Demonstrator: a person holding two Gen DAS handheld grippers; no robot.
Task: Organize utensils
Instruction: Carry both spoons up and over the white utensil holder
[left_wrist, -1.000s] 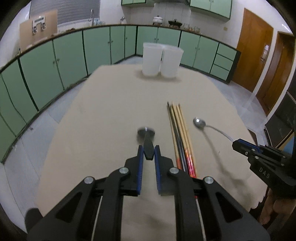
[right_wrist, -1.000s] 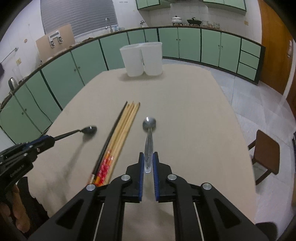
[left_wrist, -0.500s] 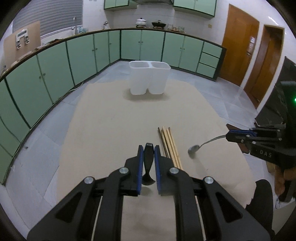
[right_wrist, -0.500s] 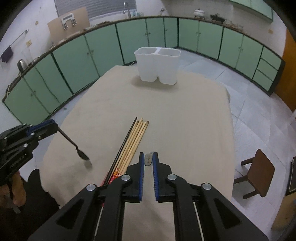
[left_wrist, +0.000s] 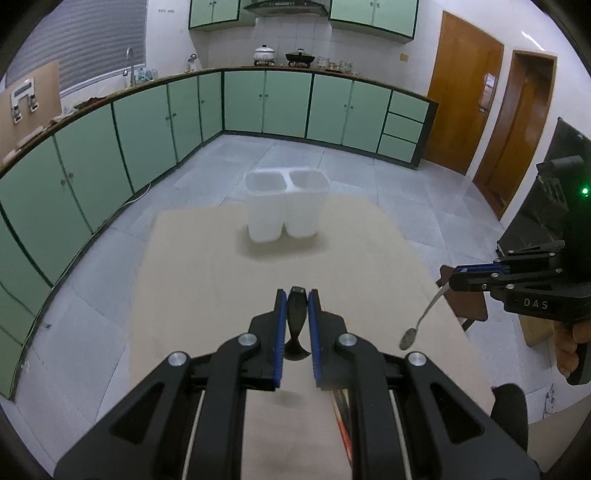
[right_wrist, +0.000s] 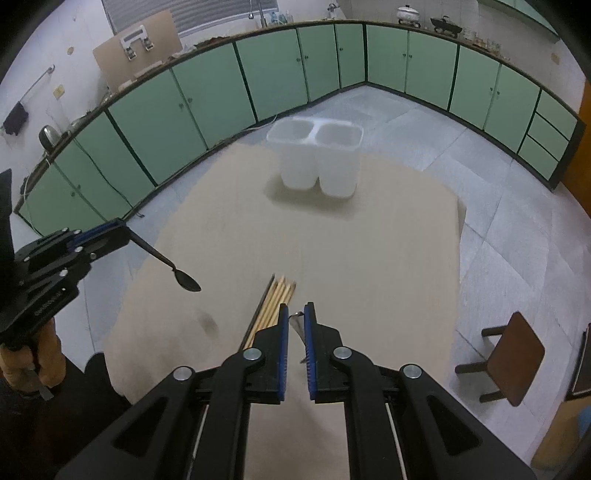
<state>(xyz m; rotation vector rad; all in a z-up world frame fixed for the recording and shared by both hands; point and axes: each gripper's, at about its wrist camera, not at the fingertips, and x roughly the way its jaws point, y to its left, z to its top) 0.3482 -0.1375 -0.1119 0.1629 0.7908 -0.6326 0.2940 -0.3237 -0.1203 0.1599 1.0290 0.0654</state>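
Spoons are in both grippers. The left gripper (left_wrist: 297, 295) is clamped on the handle of a dark metal spoon (left_wrist: 296, 314), which shows in its own view as a flat dark strip pinched between the blue-lined fingers (left_wrist: 280, 317); from the right wrist view the same spoon (right_wrist: 186, 282) juts out ahead of that gripper (right_wrist: 123, 230) with its oval bowl tilted downward, lifted clear of the worktop. The right gripper (right_wrist: 297, 310) is closed on the handle of a silvery metal spoon (right_wrist: 298, 325), only a thin bright sliver of it visible between the fingers; seen from the left wrist view, that spoon (left_wrist: 421, 321) curves down from the gripper (left_wrist: 447, 275) and its small shiny bowl hangs at the lower end, above the worktop edge.

Just to the left of the right gripper's fingertips and below them lies a bundle of pale wooden chopsticks with one dark stick alongside (right_wrist: 275, 302), flat on the beige worktop (right_wrist: 369, 240), their tips pointing away from the gripper — the lower ends run out of sight under the fingers. In the left wrist view a trace of them shows under that gripper's right finger.

Well ahead of both grippers, at the far end of the worktop, stands a white translucent plastic holder with two open compartments side by side (right_wrist: 317, 162) — upright, and its interior is too blurred to read.
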